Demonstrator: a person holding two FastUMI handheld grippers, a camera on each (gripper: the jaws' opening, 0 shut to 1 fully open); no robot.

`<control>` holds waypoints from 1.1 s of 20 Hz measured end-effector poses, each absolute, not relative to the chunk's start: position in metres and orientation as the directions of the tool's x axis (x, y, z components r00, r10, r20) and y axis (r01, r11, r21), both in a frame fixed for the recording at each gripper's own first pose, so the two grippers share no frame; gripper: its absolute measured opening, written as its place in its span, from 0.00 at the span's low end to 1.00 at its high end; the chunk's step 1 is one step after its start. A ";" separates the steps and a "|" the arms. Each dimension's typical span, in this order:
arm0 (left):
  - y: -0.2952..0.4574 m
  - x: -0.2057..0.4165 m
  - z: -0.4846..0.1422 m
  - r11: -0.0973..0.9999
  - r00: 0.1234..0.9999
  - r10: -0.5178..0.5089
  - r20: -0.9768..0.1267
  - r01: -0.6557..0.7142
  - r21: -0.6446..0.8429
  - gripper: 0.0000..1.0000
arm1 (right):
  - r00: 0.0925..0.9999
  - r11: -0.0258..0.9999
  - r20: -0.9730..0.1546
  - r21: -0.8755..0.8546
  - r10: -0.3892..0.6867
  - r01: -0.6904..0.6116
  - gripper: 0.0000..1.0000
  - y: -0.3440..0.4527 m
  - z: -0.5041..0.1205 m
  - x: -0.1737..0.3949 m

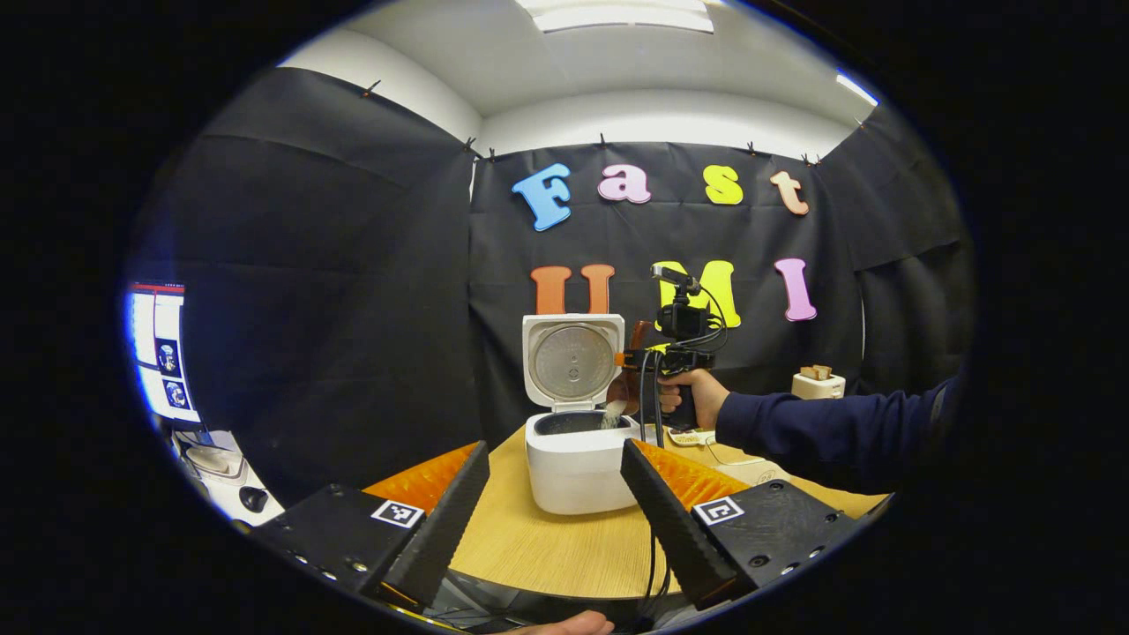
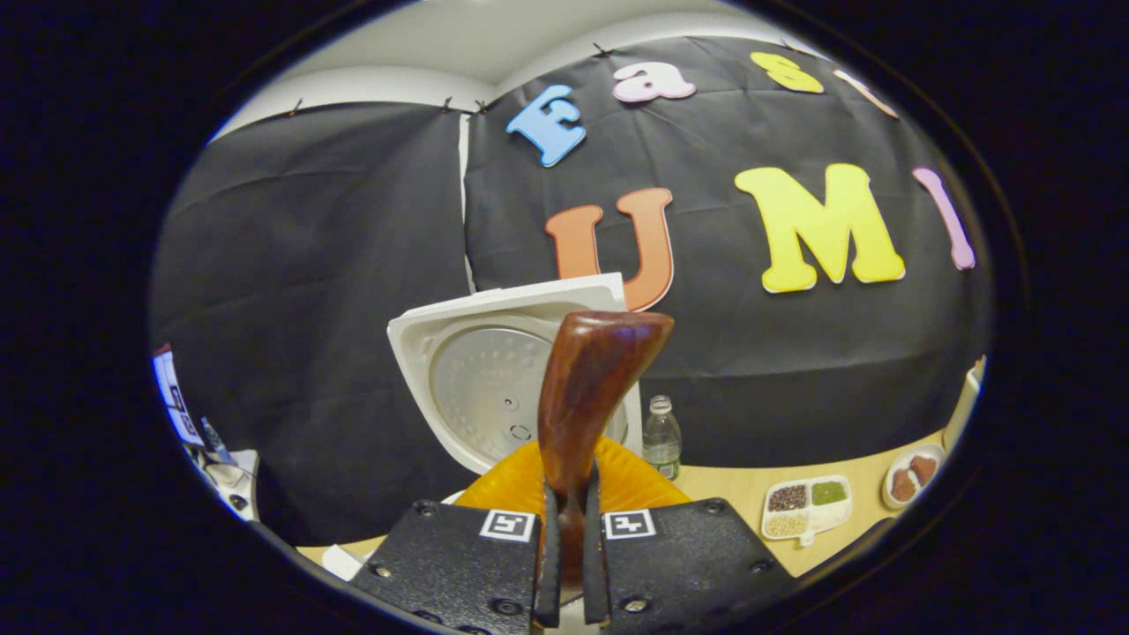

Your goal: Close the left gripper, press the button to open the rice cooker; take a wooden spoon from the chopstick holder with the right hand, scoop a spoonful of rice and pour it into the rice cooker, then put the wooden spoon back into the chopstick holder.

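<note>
Wooden spoon [image 2: 589, 388], centre frame: rigid, light, likely smooth; right gripper [image 2: 564, 547] clamped its handle, tipping rice into open rice cooker [image 1: 578, 459]; left gripper [image 1: 554, 507] spread wide.

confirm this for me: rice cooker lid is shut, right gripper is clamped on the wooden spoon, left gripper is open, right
Not quite: the rice cooker lid stands open, as the left gripper view shows, with rice pouring into the pot. The rest holds: the right gripper is clamped on the wooden spoon, and the left gripper is open.
</note>
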State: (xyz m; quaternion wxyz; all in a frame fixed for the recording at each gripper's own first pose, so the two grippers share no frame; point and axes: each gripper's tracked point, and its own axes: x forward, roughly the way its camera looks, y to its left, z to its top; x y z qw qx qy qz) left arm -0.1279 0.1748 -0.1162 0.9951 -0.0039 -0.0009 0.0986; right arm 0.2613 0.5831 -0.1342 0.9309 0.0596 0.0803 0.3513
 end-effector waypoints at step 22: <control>0.153 -0.119 -0.121 0.986 0.986 0.169 -0.007 -0.169 -0.011 0.95 | 0.740 0.729 0.005 -0.178 0.673 -0.661 0.15 0.547 -0.103 0.225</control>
